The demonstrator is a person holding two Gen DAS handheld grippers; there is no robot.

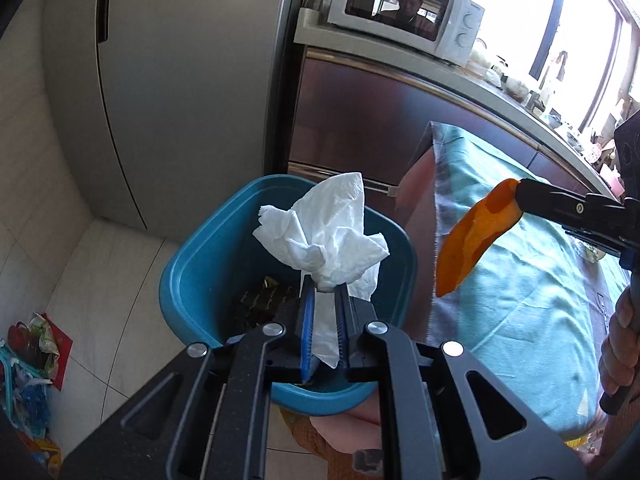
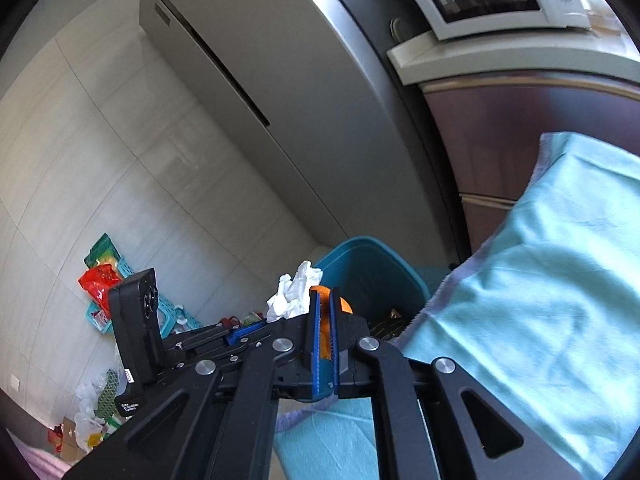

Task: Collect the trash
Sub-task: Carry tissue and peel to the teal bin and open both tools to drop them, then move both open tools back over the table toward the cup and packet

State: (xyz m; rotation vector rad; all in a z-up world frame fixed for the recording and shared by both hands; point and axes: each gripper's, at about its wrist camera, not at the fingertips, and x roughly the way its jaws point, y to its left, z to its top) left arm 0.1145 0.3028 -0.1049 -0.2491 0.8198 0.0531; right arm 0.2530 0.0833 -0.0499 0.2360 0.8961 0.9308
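Note:
My left gripper is shut on a crumpled white paper tissue and holds it over the open blue trash bin, which has dark trash at its bottom. My right gripper is shut on an orange peel, held in the air to the right of the bin, over the edge of the teal cloth. In the right wrist view the peel shows between the pads, the tissue and left gripper are to its left, and the bin lies just ahead.
A table under a teal cloth stands right of the bin. A grey fridge, a dark cabinet with a white microwave stand behind. Bags and baskets of clutter lie on the tiled floor at left.

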